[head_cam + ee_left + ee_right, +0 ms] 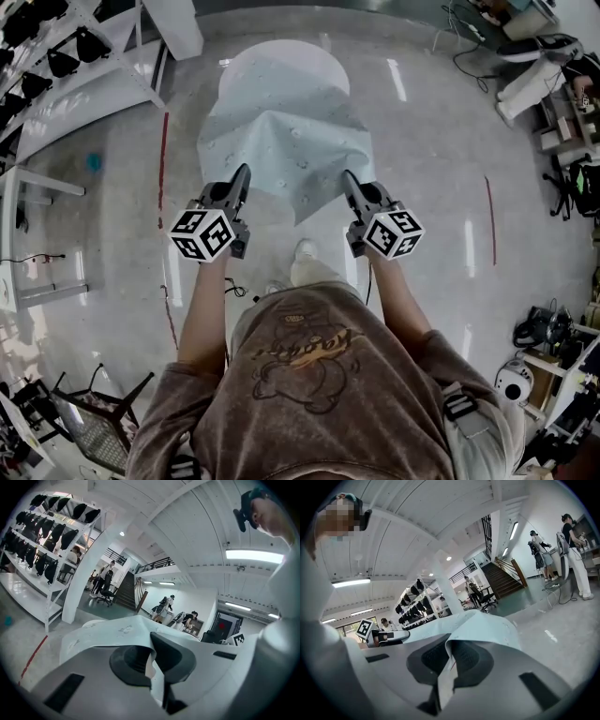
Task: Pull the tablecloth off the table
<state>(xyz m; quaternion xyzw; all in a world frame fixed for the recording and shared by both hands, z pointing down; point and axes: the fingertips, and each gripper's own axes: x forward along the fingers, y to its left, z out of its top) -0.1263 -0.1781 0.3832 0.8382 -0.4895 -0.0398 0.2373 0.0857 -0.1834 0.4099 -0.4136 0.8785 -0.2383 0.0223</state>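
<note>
bright, even indoor light. ceiling strip lights (253, 555) streak as glare across the glossy floor (441, 187). the tablecloth (286, 141) carries only faint fold shadows. the 2 gripper views bulge fisheye-style, corners vignetted black, near foreground soft.

- A large indoor lab or workshop hall, with a polished pale floor (441, 159) marked by red tape (490, 220)
- White racks (48, 603) hung with black gear (47, 566)
- A staircase (502, 581), office chairs (106, 592), strip lights (253, 555)
- Cables and devices (553, 328) along the edge
- People (574, 550) standing at benches
</note>
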